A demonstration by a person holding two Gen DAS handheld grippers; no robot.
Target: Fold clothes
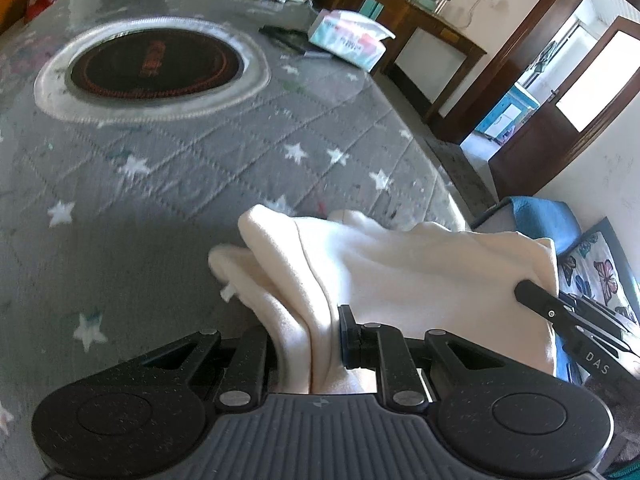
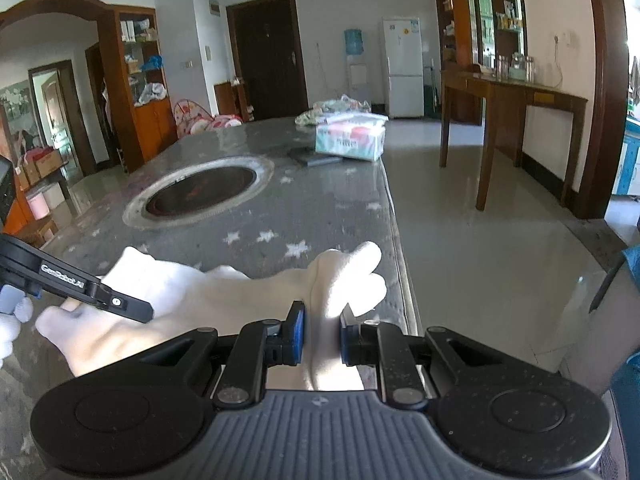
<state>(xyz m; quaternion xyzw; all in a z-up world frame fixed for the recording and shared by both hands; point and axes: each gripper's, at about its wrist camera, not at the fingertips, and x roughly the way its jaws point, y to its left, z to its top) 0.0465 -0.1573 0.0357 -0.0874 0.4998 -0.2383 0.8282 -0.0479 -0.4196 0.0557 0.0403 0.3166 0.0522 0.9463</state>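
Surface: grey star-patterned table is carrying a round inset burner.
Left gripper: clamping cream garment.
Right gripper: pinching the garment's other bunched end.
Garment: is hanging between both grippers above the table's near edge.

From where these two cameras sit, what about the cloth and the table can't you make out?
- What garment the cream cloth is: bunched in both views, its lower part hidden behind the fingers.
- Left gripper's left finger: cloth covers it.
- Print on the tissue pack: too small, blurred.
- Table's near edge: cut off by gripper bodies.
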